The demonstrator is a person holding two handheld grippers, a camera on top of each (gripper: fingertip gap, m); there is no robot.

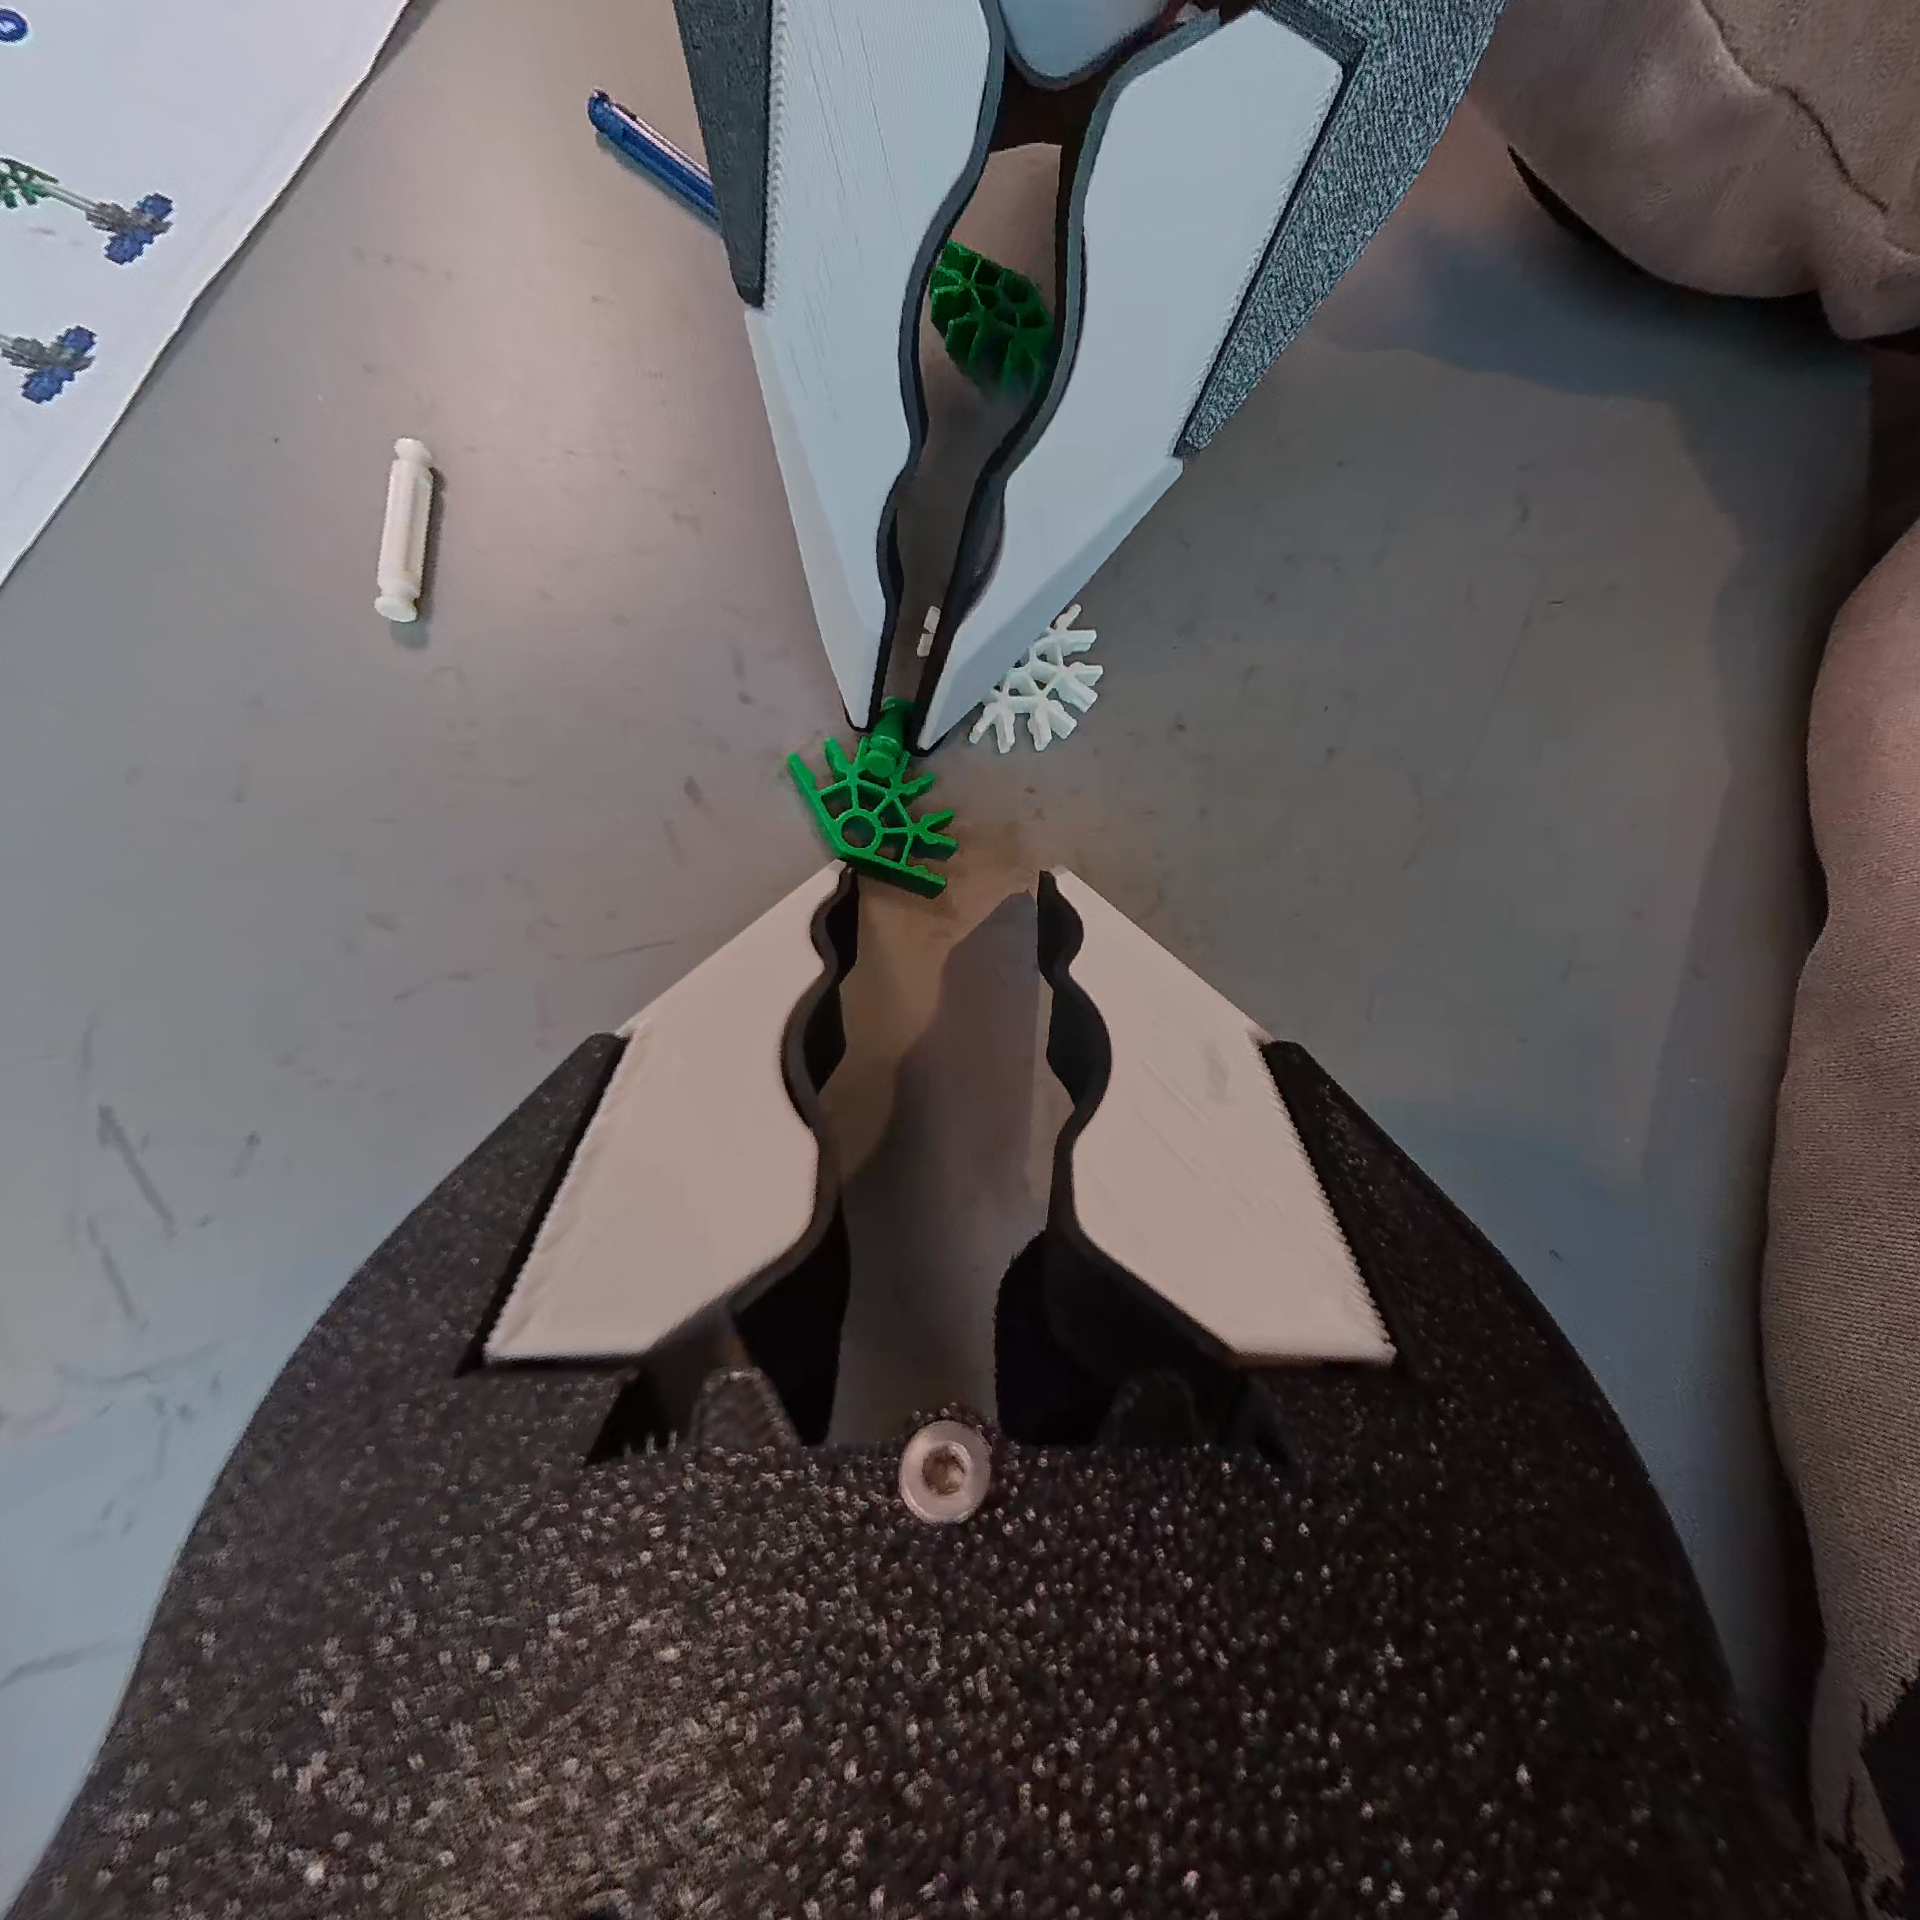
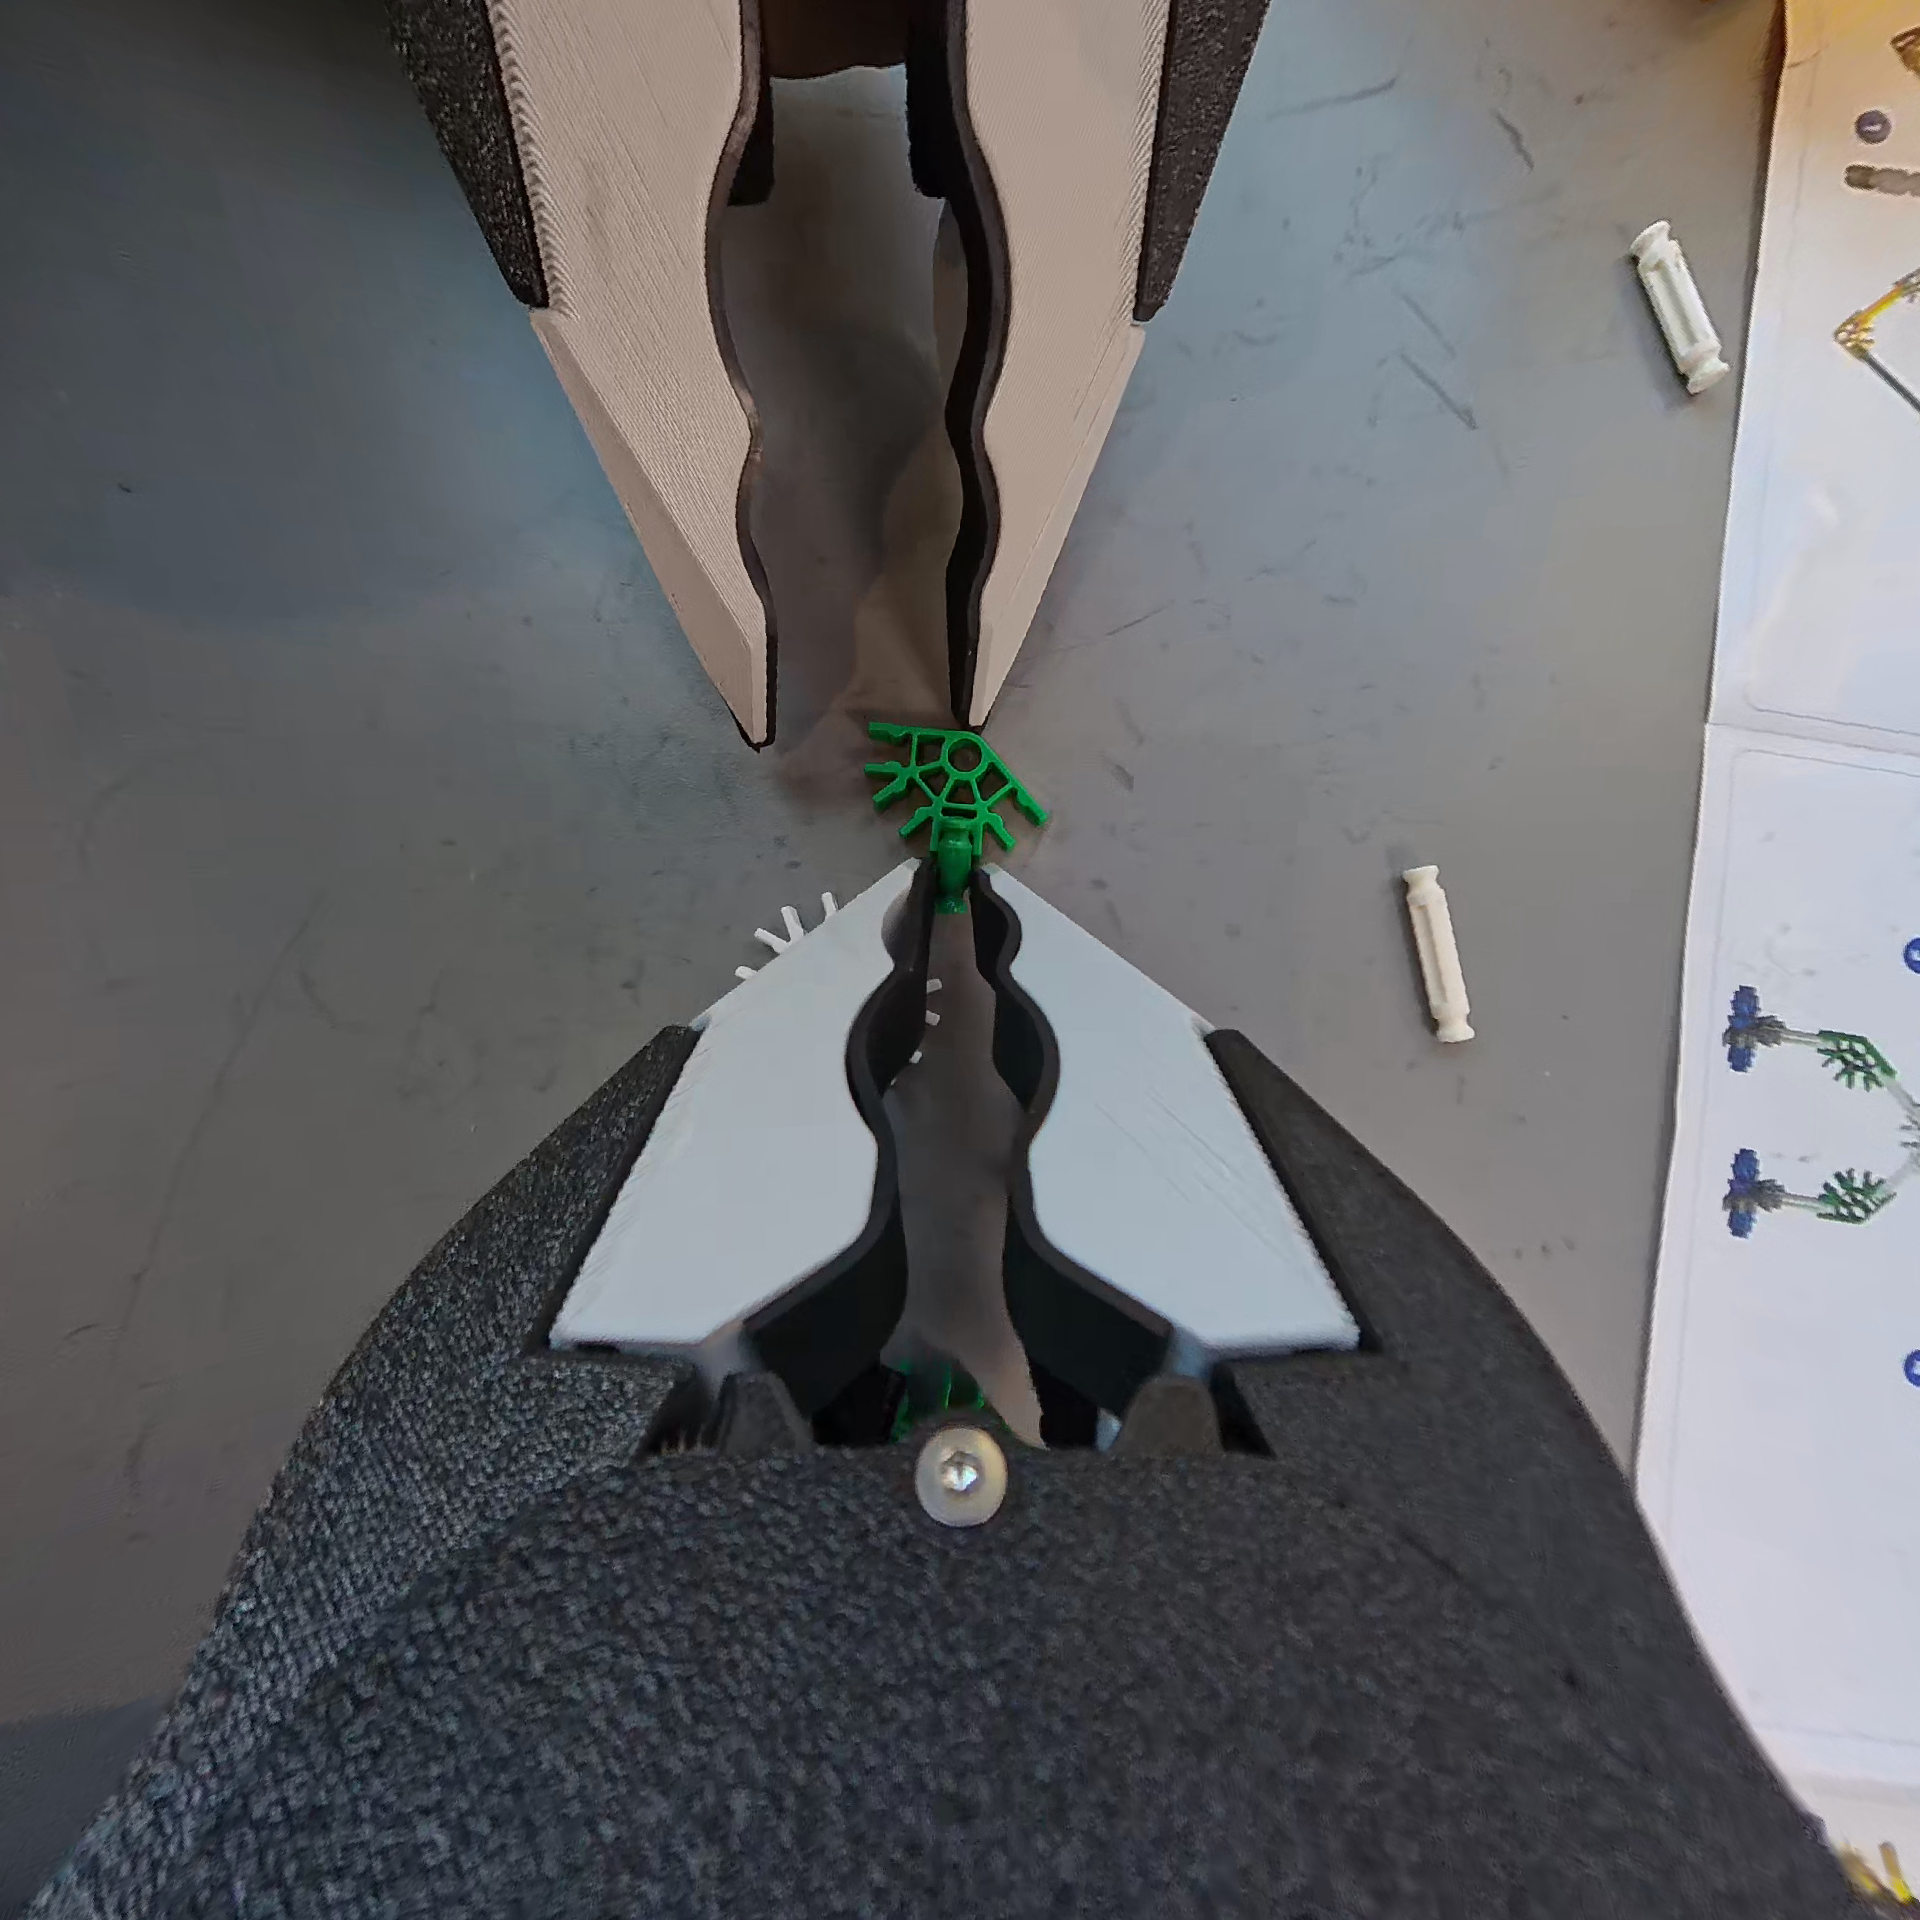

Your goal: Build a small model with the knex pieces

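From the left wrist view, the left hand-held gripper [image 1: 945, 883] has its pale fingers spread apart and grips nothing. Just ahead of its tips lies a flat green plastic fan-shaped connector [image 1: 871, 826] on the grey scuffed surface [image 1: 312, 935]. The right hand-held gripper [image 1: 891, 732] reaches in from the far side, its fingers pressed together on a short green plastic rod [image 1: 894, 719] that plugs into the connector's rim. A white plastic snowflake-shaped connector [image 1: 1039, 686] lies just beside the right gripper's tip, a white plastic ribbed rod [image 1: 403, 530] lies well apart, and a second green connector [image 1: 987, 312] shows between the right gripper's fingers farther back. A blue pen [image 1: 649, 151] and a white printed sheet [image 1: 104, 260] lie beyond.

From the right wrist view, the right hand-held gripper [image 2: 951, 878] pinches the green rod [image 2: 951, 883] at its very tips, the green connector [image 2: 956, 779] touching just ahead. One of the left gripper's spread fingertips [image 2: 971, 712] sits at the connector's far edge.

The hold is shallow, so the rod could twist or slip free; and since the connector looks to be resting unclamped, a push may just slide it along the surface.
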